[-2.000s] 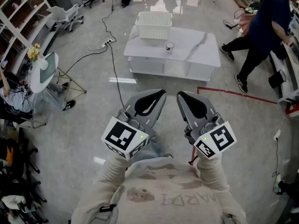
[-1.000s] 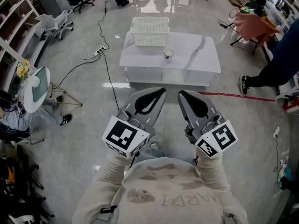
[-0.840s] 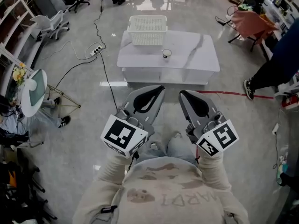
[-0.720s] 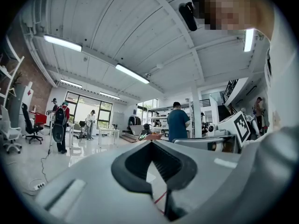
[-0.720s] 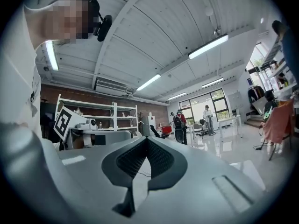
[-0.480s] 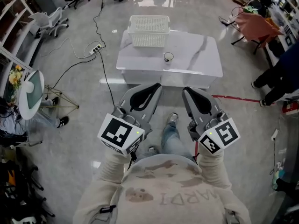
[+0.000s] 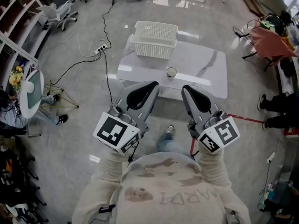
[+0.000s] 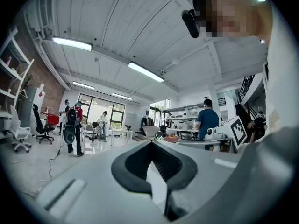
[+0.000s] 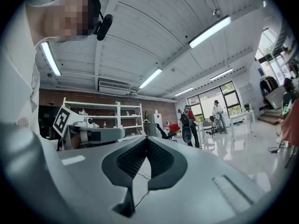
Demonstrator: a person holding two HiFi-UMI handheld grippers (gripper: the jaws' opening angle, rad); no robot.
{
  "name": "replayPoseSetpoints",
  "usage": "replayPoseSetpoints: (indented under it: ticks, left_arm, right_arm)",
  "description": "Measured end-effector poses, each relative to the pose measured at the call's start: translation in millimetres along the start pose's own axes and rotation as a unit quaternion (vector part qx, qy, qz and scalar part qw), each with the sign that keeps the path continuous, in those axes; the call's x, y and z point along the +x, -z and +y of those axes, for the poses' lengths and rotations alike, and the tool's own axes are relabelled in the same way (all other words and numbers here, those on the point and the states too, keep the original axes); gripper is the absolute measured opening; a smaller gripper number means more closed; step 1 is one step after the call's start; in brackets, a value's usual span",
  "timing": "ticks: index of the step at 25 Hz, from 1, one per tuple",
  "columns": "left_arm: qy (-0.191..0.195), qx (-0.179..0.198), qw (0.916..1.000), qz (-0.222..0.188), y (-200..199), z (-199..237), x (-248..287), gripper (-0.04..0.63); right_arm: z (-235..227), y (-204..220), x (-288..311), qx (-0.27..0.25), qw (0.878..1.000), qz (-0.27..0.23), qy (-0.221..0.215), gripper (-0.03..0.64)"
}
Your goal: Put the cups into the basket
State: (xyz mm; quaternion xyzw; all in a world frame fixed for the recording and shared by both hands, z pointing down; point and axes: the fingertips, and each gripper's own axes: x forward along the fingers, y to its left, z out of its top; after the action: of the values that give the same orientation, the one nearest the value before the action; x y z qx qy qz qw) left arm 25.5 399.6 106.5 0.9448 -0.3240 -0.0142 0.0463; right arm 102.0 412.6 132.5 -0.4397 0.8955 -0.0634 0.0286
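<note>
Close to the person's chest, the left gripper [image 7: 150, 85] and right gripper [image 7: 187, 88] are side by side, each with its jaws pressed together on nothing. Beyond them stands a low white marble counter [image 7: 201, 64]. A small pale round cup [image 7: 171, 72] stands upright near its front edge. A white perforated plastic basket [image 7: 154, 39] sits at its far left corner, apart from the cup.

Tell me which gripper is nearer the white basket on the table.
Left. The left gripper is held short of the table, roughly in line with the basket; the right gripper is alongside it, offset further to the right.
</note>
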Motion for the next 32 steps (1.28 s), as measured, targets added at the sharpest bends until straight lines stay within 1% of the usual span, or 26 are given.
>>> replayPoseSetpoints:
  ticks: [5, 9, 14, 17, 20, 26, 29, 32]
  left_arm:
    - [-0.021, 0.004, 0.9998, 0.000, -1.3, 18.5, 54.4, 0.002]
    - [-0.034, 0.013, 0.9993, 0.006, 2.4, 31.7, 83.3, 0.002]
    - [-0.032, 0.011, 0.9993, 0.016, 6.8, 54.0, 110.5, 0.002]
    - [-0.022, 0.011, 0.9995, 0.021, 11.0, 73.7, 130.9, 0.002]
    - [0.000, 0.009, 0.9997, 0.024, 16.6, 95.4, 149.4, 0.002]
    - [0.069, 0.011, 0.9969, 0.038, 15.9, 148.7, 197.4, 0.002]
    - [0.108, 0.017, 0.9931, 0.041, 15.6, 177.2, 217.4, 0.002]
    - [0.152, 0.030, 0.9871, 0.042, 19.8, 203.4, 233.8, 0.002]
  right_arm:
    - [-59.9, -4.3, 18.3, 0.002, 1.000, 0.007, -0.016, 0.028]
    - [-96.2, 1.0, 31.0, 0.010, 1.000, 0.009, -0.015, 0.029]
    - [-129.1, 20.6, 54.4, 0.024, 0.999, 0.034, -0.007, 0.034]
    - [-149.7, 34.7, 71.0, 0.032, 0.998, 0.049, 0.007, 0.035]
    - [-165.6, 45.3, 88.8, 0.037, 0.997, 0.059, 0.028, 0.035]
    - [-205.7, 52.5, 137.5, 0.049, 0.992, 0.071, 0.087, 0.037]
    - [-224.2, 61.8, 165.1, 0.058, 0.988, 0.080, 0.120, 0.038]
    - [-237.9, 77.7, 188.5, 0.066, 0.981, 0.092, 0.156, 0.041]
